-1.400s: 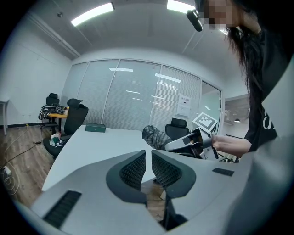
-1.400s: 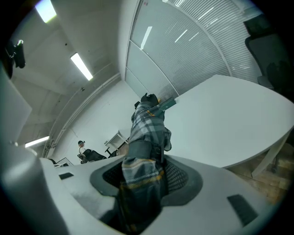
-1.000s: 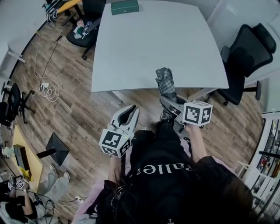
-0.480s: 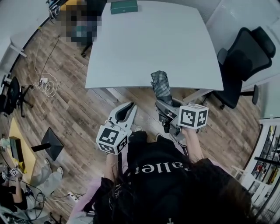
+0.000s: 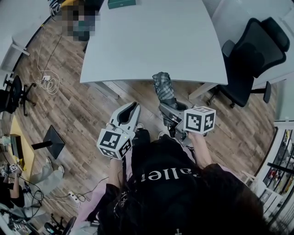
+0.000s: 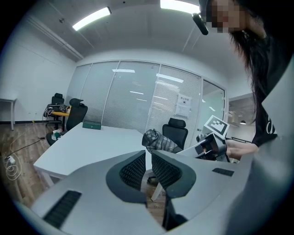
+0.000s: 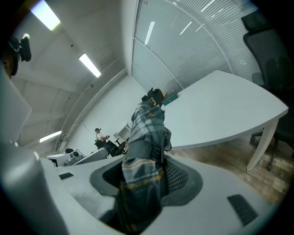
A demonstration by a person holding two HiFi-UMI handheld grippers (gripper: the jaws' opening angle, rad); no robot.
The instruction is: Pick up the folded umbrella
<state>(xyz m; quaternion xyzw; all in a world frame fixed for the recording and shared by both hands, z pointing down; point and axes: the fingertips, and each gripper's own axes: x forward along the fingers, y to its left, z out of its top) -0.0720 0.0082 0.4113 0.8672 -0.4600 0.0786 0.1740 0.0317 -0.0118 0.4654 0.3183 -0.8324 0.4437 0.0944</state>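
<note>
The folded umbrella (image 5: 164, 89), grey plaid, is held in the air just off the near edge of the white table (image 5: 151, 41). My right gripper (image 5: 169, 109) is shut on its lower part, and in the right gripper view the umbrella (image 7: 144, 137) stands up between the pads of my right gripper (image 7: 144, 172). My left gripper (image 5: 129, 111) hangs beside it to the left over the wooden floor, jaws together and holding nothing. In the left gripper view my left gripper (image 6: 147, 161) is shut, with the umbrella (image 6: 158, 140) and the right gripper (image 6: 212, 144) ahead to the right.
A green box (image 5: 121, 3) lies at the table's far edge. A black office chair (image 5: 250, 59) stands right of the table, another at the far left corner. Cables (image 5: 48, 85) trail on the floor at left. A person (image 5: 14, 183) sits at the lower left.
Both grippers have drawn back from the table towards me, the right one carrying the umbrella off the table's edge. Neither jaw pair has changed.
</note>
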